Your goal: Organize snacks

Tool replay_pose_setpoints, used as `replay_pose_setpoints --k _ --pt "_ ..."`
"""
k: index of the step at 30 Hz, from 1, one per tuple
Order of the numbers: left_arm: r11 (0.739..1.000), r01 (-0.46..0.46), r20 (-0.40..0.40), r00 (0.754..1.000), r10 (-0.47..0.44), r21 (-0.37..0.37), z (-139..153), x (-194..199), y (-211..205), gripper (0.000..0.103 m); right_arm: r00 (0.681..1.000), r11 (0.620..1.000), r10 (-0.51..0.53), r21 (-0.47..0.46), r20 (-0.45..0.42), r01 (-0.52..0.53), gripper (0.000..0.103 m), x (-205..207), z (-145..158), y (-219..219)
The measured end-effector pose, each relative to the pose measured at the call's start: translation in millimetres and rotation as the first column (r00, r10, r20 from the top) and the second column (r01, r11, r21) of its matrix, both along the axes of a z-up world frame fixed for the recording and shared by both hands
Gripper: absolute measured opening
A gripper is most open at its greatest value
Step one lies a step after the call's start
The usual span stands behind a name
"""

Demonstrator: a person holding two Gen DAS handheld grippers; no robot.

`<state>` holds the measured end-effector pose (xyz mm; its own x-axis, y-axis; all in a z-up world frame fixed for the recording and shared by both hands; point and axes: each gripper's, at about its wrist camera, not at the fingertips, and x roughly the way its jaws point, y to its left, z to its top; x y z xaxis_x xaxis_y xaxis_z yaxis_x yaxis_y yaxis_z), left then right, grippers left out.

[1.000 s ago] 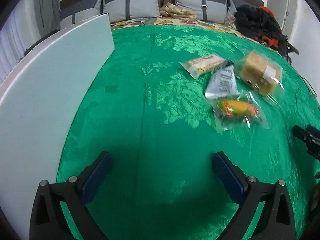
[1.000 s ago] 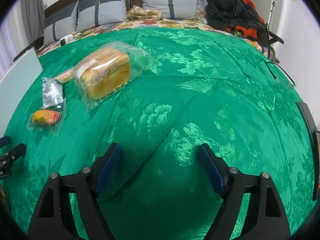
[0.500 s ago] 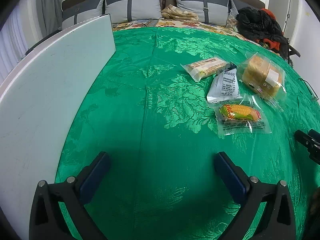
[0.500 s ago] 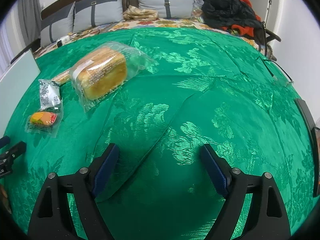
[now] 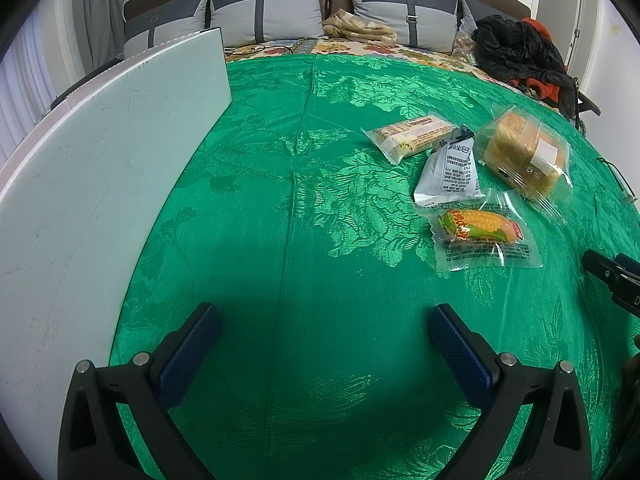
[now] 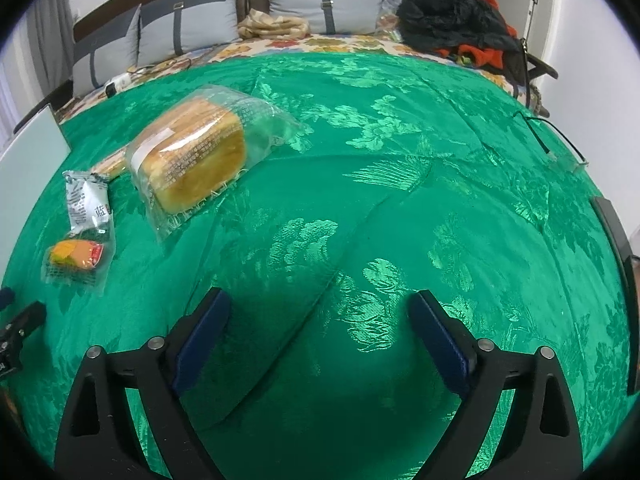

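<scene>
Jaws on my right gripper [image 6: 318, 334] have just been opening wider, nothing between them; my left gripper [image 5: 324, 344] is gaping empty too. Snacks are lying clustered on the green cloth [image 5: 300, 240], untouched: corn pack [image 5: 482, 232], silver pouch [image 5: 450, 174], bar [image 5: 412, 136], bread loaf [image 6: 192, 158]. I'm readying for a first pick, I judge.

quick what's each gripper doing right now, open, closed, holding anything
Left gripper: open, nothing between the jaws.
Right gripper: open, jaws have just been opening wider, nothing between them.

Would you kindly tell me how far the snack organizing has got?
Nothing looks sorted yet. Both the left gripper and right gripper are open and empty. Still loose on the green cloth: bagged bread, silver packet, corn-print packet, tan bar.
</scene>
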<state>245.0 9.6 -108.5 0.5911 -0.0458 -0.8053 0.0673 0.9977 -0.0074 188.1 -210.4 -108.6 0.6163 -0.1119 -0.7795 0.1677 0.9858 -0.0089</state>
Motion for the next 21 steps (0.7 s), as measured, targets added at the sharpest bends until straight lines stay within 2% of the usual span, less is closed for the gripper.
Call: replay_pose_setpoints --k 21 --pt "1.000 -0.001 0.000 1.000 0.001 0.003 -0.1 0.1 -0.3 0.103 1.000 1.000 -0.001 0.001 0.001 0.001 0.095 0.5 -0.4 0.6"
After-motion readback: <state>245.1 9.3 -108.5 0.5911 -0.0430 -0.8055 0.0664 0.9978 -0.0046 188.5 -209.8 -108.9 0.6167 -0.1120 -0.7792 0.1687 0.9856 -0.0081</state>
